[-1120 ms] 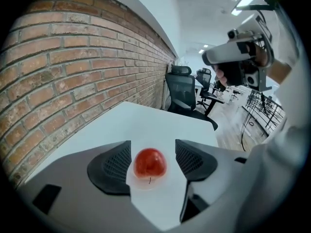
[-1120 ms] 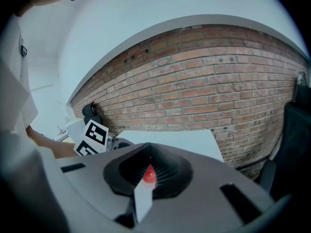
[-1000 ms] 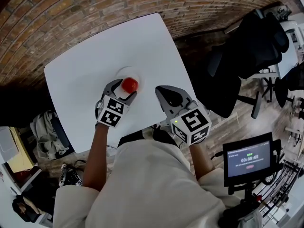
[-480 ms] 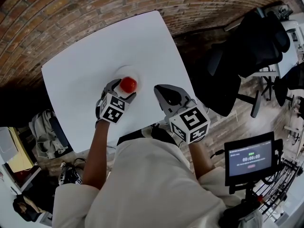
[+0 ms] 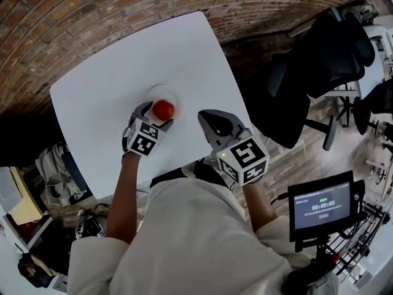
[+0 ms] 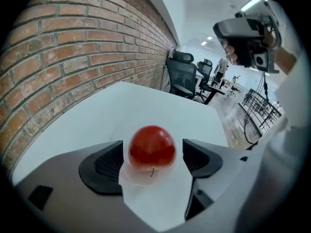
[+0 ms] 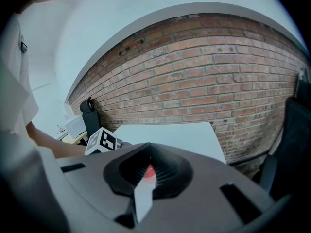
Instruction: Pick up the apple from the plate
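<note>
A red apple sits on a small white plate on the white table. My left gripper points steeply down at it, and its jaws have just been opening. The apple stands between the two dark pads with a thin gap on each side, resting on the plate. My right gripper hovers to the right of the plate over the table's near edge, shut with nothing in it. A sliver of the apple shows through its slit.
A brick wall runs behind the table. Black office chairs stand to the right on the wooden floor. A small screen on a stand is at lower right. Bags lie on the floor at left.
My left gripper has sunk toward the plate and its jaws stand wider around the apple. The apple stays on the plate. The right gripper has barely moved.
</note>
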The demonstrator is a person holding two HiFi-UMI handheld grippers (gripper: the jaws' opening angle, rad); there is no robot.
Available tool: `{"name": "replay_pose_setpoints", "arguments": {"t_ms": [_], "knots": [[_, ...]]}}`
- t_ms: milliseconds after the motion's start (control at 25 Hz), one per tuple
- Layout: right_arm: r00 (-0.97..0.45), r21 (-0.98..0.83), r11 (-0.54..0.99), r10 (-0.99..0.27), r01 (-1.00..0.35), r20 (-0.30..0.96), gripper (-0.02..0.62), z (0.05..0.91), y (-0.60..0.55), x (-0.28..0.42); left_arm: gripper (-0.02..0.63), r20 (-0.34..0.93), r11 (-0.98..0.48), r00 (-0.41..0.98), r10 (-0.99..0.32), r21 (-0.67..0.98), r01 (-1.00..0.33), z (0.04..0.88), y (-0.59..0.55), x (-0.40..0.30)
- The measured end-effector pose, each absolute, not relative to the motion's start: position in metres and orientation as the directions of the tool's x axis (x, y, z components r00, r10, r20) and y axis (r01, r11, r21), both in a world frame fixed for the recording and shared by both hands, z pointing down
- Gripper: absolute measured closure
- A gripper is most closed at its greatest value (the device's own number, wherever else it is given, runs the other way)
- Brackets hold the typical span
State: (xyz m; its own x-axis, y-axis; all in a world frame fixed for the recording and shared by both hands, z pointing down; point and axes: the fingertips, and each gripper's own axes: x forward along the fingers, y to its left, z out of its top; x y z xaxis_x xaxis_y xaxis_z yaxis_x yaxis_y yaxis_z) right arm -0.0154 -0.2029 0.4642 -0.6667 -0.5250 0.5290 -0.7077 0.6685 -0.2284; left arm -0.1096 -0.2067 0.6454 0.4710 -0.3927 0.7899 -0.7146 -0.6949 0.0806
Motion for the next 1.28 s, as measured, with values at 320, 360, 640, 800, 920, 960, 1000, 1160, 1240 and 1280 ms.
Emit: {"name": "replay_pose_setpoints", "arguments": {"t_ms": [320,360,640,800,920,960,1000,1160,1240,1280], "knots": [[-0.664,-0.235,0.665,-0.518,-0.709,0.54,0.594,0.471,-0.205,-0.017,0.224,0.798,-0.701,0.484,-0.358,0.112,-0.704,0.658,-0.204,-0.104],[-0.664,-0.235,0.665,-0.517,-0.709,0.54,0.594,0.471,-0.205,-0.017,0.225,0.799,-0.699,0.482,-0.361,0.111,-0.707,0.659,-0.203,-0.104],[-0.665,-0.236,0.668,-0.509,-0.706,0.547,0.594,0.473,-0.203,-0.018,0.225,0.799,-0.665,0.466,-0.38,0.114,-0.738,0.668,-0.204,-0.11],[-0.667,-0.236,0.672,-0.504,-0.702,0.548,0.594,0.473,-0.202,-0.019,0.225,0.787,-0.648,0.468,-0.402,0.116,-0.752,0.669,-0.207,-0.111],[-0.67,-0.239,0.674,-0.501,-0.699,0.547,0.594,0.474,-0.202,-0.021,0.225,0.78,-0.638,0.474,-0.408,0.128,-0.759,0.666,-0.21,-0.11],[-0.671,-0.241,0.674,-0.501,-0.699,0.547,0.594,0.474,-0.202,-0.021,0.225,0.777,-0.635,0.476,-0.412,0.13,-0.761,0.666,-0.211,-0.109],[-0.671,-0.241,0.673,-0.501,-0.699,0.547,0.594,0.474,-0.202,-0.021,0.225,0.773,-0.634,0.478,-0.416,0.13,-0.762,0.667,-0.211,-0.109],[-0.67,-0.241,0.673,-0.502,-0.7,0.546,0.594,0.475,-0.202,-0.019,0.225,0.771,-0.637,0.48,-0.418,0.129,-0.76,0.674,-0.212,-0.108],[-0.67,-0.24,0.672,-0.504,-0.7,0.545,0.594,0.474,-0.203,-0.019,0.225,0.774,-0.638,0.477,-0.416,0.125,-0.76,0.673,-0.213,-0.108],[-0.67,-0.24,0.672,-0.505,-0.701,0.544,0.594,0.474,-0.204,-0.018,0.225,0.776,-0.639,0.473,-0.416,0.121,-0.76,0.674,-0.213,-0.108]]}}
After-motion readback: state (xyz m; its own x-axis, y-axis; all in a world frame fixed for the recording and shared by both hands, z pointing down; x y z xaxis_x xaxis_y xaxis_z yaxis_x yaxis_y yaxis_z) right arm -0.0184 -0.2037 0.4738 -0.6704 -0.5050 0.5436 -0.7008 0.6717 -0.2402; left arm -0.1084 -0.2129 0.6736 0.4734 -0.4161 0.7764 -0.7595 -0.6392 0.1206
